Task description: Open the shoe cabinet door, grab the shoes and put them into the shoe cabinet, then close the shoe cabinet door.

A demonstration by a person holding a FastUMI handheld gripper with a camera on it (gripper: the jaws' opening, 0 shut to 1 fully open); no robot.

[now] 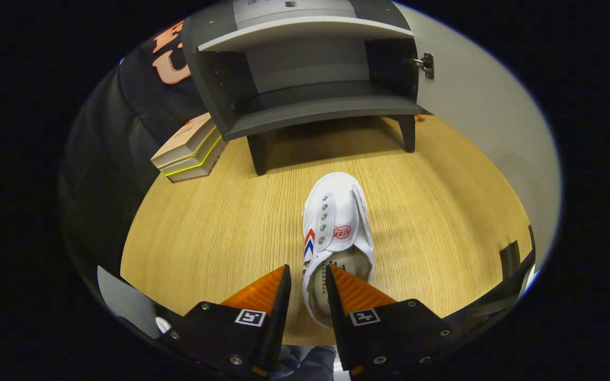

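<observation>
The gripper [307,283] is seen nearest, its two fingers set a narrow gap apart, and the heel end of a white shoe [337,233] is straddled by them: the left side wall of the shoe's collar lies in the gap, with one finger outside the shoe and the other finger placed over the shoe's opening, above the insole. Whether both fingers actually press on that wall cannot be told, so the grip cannot be confirmed. The shoe is laid flat on a wooden floor [220,233], near the middle of the boards, with its heel toward the fingers and its toe pointed away toward the cabinet. A row of metal eyelets is seen along its upper, a red mark on its tongue, and red and blue chevrons on its side. Beyond the shoe, the shoe cabinet [310,79] is seen standing on short dark legs at the far edge of the floor, apart from the shoe's toe. Its front is open, so that a lower shelf and a paler shelf above it are exposed. The cabinet door [474,106] is swung wide to the cabinet's right and is held by a metal hinge [425,64] at the cabinet's right edge. To the left of the cabinet, by the far left edge of the floor, a stack of shoe boxes [189,151] is set.
</observation>
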